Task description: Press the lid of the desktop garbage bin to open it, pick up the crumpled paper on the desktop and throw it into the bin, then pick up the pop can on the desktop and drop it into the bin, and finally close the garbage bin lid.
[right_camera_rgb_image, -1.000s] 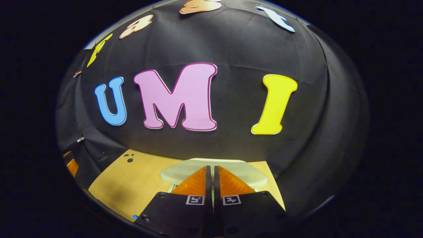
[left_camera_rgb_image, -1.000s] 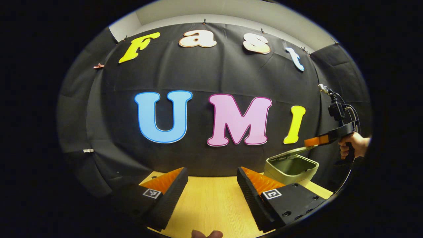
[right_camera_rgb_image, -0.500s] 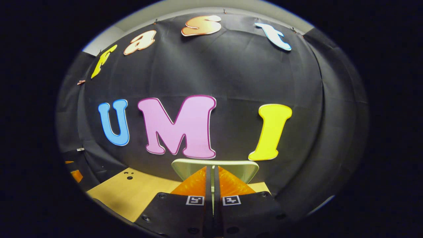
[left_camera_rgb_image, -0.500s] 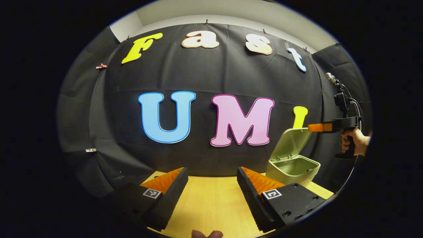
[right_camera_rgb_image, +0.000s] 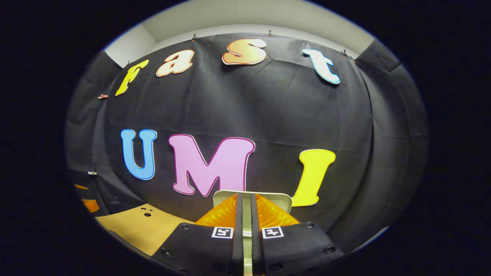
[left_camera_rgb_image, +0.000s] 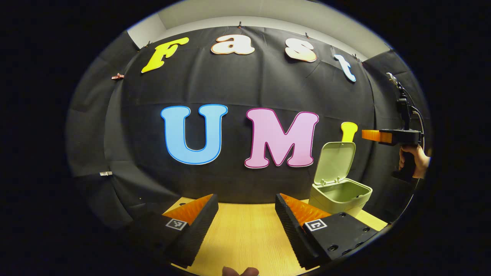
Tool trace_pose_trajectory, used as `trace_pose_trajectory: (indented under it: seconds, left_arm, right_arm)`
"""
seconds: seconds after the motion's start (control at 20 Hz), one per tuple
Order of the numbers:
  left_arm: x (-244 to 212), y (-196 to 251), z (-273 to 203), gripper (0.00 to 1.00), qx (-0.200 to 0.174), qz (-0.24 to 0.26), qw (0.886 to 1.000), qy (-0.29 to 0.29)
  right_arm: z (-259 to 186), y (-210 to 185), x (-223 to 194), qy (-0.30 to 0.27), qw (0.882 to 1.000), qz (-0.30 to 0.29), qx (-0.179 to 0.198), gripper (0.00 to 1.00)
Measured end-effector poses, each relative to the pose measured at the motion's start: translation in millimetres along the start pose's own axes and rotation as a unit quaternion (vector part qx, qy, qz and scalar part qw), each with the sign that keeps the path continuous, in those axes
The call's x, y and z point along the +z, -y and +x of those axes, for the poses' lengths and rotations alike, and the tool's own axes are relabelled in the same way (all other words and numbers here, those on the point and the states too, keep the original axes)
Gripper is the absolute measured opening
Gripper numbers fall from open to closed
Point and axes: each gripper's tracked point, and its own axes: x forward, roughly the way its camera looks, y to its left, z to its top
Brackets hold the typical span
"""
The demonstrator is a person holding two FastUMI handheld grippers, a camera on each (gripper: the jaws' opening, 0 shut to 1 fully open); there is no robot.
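Observation:
A pale green desktop bin (left_camera_rgb_image: 339,196) stands on the wooden table (left_camera_rgb_image: 245,234) at the right, its lid (left_camera_rgb_image: 334,161) swung up almost vertical. My left gripper (left_camera_rgb_image: 245,205) hovers open over the table, well left of the bin, nothing between its fingers. In the left gripper view my right gripper (left_camera_rgb_image: 368,134) is held by a hand (left_camera_rgb_image: 416,161) above and right of the raised lid, apart from it. In the right gripper view my right gripper (right_camera_rgb_image: 246,199) is shut, fingers together, with the lid's top edge (right_camera_rgb_image: 224,194) just beyond the tips.
The black cloth wall rises right behind the table and the bin. A strip of wooden table (right_camera_rgb_image: 142,226) with small dark holes (right_camera_rgb_image: 146,212) lies at the lower left of the right gripper view. A fingertip (left_camera_rgb_image: 239,271) shows at the bottom edge of the left gripper view.
The bin's lid has swung from nearly flat to almost upright. My right gripper has risen above it, staying shut. The left gripper has stayed put.

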Motion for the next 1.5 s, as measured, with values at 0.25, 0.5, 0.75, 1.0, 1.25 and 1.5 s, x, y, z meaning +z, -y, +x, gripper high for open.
trace_pose_trajectory:
  seconds: [0.25, 0.5, 0.75, 1.0, 1.25, 1.5]
  left_arm:
    - [-5, -2, -3, 0.95, 0.006, 0.004, 1.0, -0.004]
    - [-5, -6, -8, 0.95, 0.002, 0.013, 1.0, -0.002]
    - [-9, -12, -17, 0.95, -0.008, 0.016, 1.0, 0.0]
    - [-11, -16, -24, 0.95, -0.026, 0.016, 1.0, 0.002]
    - [-19, -16, -29, 0.95, -0.039, 0.019, 0.999, -0.003]
    - [-27, -12, -34, 0.95, -0.026, 0.018, 0.999, -0.012]
  right_arm:
    - [-17, -31, 0, -0.003, 0.999, 0.004, 0.034, 0.47]
    - [-37, -56, 3, 0.011, 0.999, -0.003, 0.044, 0.67]
    - [-64, -76, -7, 0.005, 0.999, 0.007, 0.044, 0.72]
    - [-89, -89, -13, -0.006, 1.0, 0.007, 0.03, 0.71]
    - [-110, -91, -18, -0.012, 1.0, 0.013, 0.015, 0.71]
    - [-126, -88, -26, -0.022, 0.999, 0.012, 0.031, 0.71]
